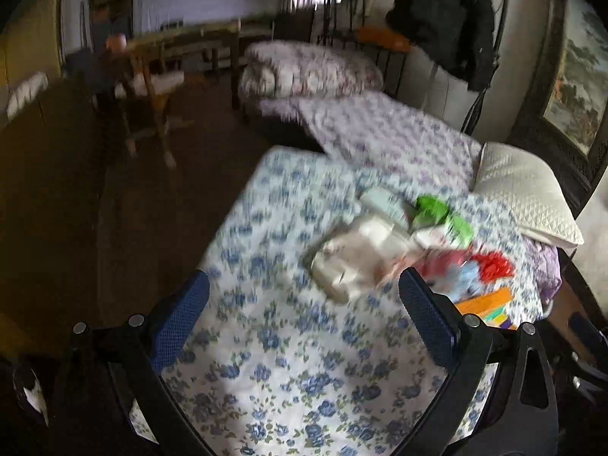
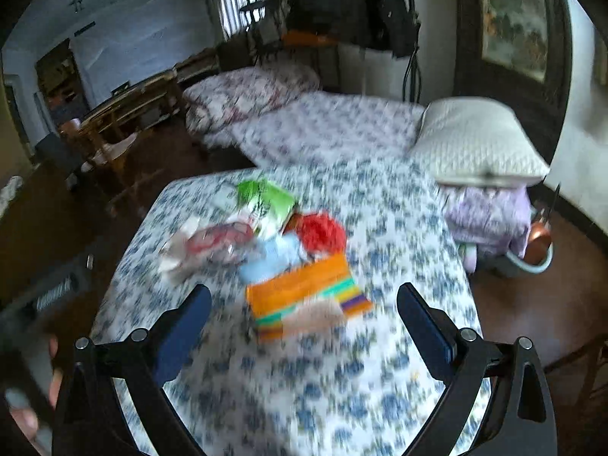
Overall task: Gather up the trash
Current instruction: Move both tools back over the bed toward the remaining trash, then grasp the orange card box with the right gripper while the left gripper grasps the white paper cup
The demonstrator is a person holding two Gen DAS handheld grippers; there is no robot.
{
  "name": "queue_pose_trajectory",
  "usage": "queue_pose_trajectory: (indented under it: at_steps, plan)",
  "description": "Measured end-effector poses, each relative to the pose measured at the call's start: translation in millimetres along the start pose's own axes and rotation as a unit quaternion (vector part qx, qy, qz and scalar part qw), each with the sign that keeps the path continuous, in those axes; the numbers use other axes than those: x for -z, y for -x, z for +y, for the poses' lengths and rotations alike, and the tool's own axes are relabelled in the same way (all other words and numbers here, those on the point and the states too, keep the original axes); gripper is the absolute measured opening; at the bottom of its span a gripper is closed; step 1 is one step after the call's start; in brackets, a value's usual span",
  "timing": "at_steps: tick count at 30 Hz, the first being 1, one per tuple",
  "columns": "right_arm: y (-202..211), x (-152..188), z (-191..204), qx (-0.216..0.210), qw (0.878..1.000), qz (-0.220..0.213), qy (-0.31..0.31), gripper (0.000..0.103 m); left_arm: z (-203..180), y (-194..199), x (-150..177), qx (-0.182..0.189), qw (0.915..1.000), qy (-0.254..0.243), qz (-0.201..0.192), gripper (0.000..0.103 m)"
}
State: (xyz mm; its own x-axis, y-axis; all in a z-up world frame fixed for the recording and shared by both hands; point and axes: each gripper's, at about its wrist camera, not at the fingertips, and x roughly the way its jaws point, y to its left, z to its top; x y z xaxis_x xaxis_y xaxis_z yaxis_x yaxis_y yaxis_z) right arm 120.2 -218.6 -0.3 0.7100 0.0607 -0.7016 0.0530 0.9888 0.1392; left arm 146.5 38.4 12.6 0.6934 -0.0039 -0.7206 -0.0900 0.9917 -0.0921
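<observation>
Hovered over the bed [image 1: 288, 380] with both tools — left tool [image 1: 304, 323], right tool [image 2: 304, 326] — spread and empty, trash [image 2: 266, 243] heaped ahead on the quilt; judged loose wrappers might slip or scatter under a hasty pinch.

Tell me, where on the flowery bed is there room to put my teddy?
Free: the blue-flowered sheet nearest the cameras, before the orange striped box, and the strip between the box and the white pillow. Crowded: the middle, around the green wrapper and the red thing.
</observation>
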Motion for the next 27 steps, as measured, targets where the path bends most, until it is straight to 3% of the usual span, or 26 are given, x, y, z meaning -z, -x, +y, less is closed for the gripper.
queue_pose_trajectory:
  at_steps: [2, 4, 11, 17, 21, 24, 25, 26, 27]
  plan:
    - [-7.0, 9.6, -3.2, 0.002, 1.000, 0.014, -0.002, 0.096, 7.4, -2.5, -0.1, 0.003, 1.0000, 0.007, 0.002, 0.096]
    - [-18.2, 14.8, -14.3, -0.024, 0.998, 0.049, -0.027, 0.096, 7.4, -1.0, -0.3, 0.000, 0.9999, 0.011, -0.008, 0.096]
    - [-36.0, 22.9, -22.4, -0.038, 0.995, 0.082, -0.043, 0.096, 5.0, 4.1, -0.5, 0.023, 0.9992, 0.031, -0.013, 0.096]
    - [-54.9, 29.8, -23.5, -0.060, 0.988, 0.120, -0.079, 0.096, -1.2, 3.0, 4.0, -0.007, 0.9998, 0.007, -0.018, 0.096]
    - [-90.9, 22.5, -28.1, -0.059, 0.979, 0.151, -0.122, 0.096, 6.1, -0.3, 0.9, -0.011, 0.9997, 0.017, -0.017, 0.096]
    - [-98.9, 14.8, -23.1, -0.042, 0.984, 0.133, -0.109, 0.093, 12.6, -3.9, -1.6, -0.018, 0.9995, 0.016, -0.019, 0.096]
    - [-101.5, 14.4, -21.7, -0.040, 0.985, 0.131, -0.104, 0.073, 13.7, -6.0, -2.1, -0.017, 0.9996, 0.013, -0.017, 0.096]
    - [-101.8, 13.8, -19.9, -0.023, 0.988, 0.122, -0.092, 0.039, 14.3, -9.3, -2.5, -0.017, 0.9998, 0.007, -0.012, 0.096]
    - [-103.9, 14.5, -19.9, -0.033, 0.988, 0.123, -0.090, 0.017, 13.9, -12.5, -2.7, -0.018, 0.9998, -0.002, -0.009, 0.096]
